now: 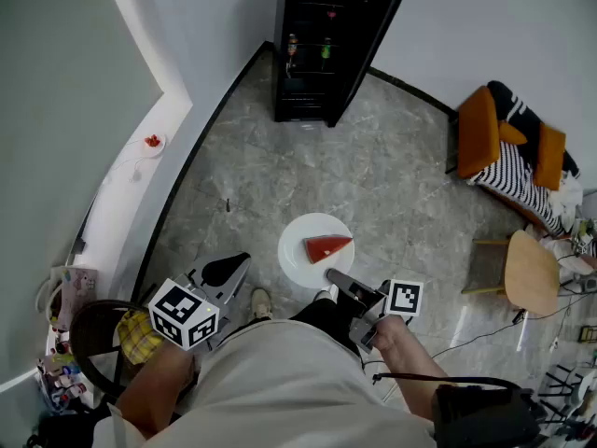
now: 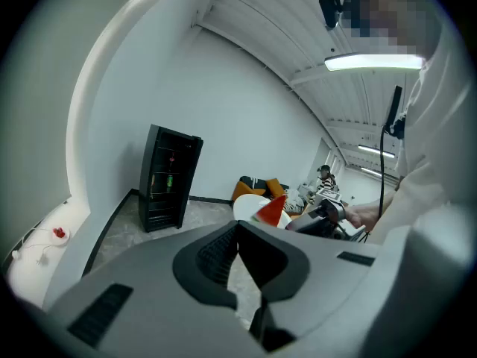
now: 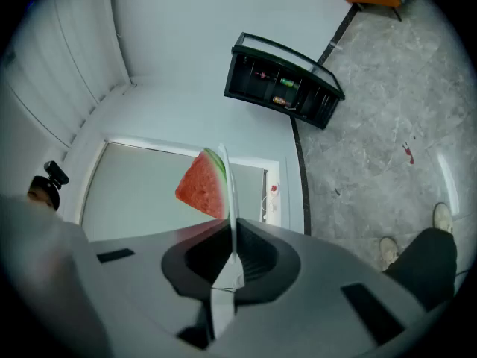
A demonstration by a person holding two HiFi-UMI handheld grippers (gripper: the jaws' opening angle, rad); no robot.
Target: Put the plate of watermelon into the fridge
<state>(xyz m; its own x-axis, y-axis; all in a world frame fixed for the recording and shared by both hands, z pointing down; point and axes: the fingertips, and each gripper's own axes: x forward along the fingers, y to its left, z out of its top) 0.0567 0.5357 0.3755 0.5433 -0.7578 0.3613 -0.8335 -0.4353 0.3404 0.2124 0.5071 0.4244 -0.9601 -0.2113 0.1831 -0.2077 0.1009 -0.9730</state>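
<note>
A white plate point(image 1: 300, 250) carries one red watermelon wedge point(image 1: 328, 247) and hangs level above the grey floor in front of me. My right gripper point(image 1: 334, 279) is shut on the plate's near rim. In the right gripper view the plate point(image 3: 227, 192) shows edge-on between the pads, with the wedge point(image 3: 203, 185) to its left. My left gripper point(image 1: 229, 269) is held to the left of the plate, shut and holding nothing; its jaws point(image 2: 237, 233) point toward the fridge point(image 2: 168, 177). The black fridge point(image 1: 322, 45) stands against the far wall with its door point(image 1: 384, 12) swung open and bottles inside.
An orange and striped chair point(image 1: 511, 147) and a round wooden stool point(image 1: 530, 271) stand on the right, with cables on the floor by them. A white ledge point(image 1: 131, 171) runs along the left wall with a small red thing point(image 1: 152, 141) on it. Bags point(image 1: 65, 362) sit at lower left.
</note>
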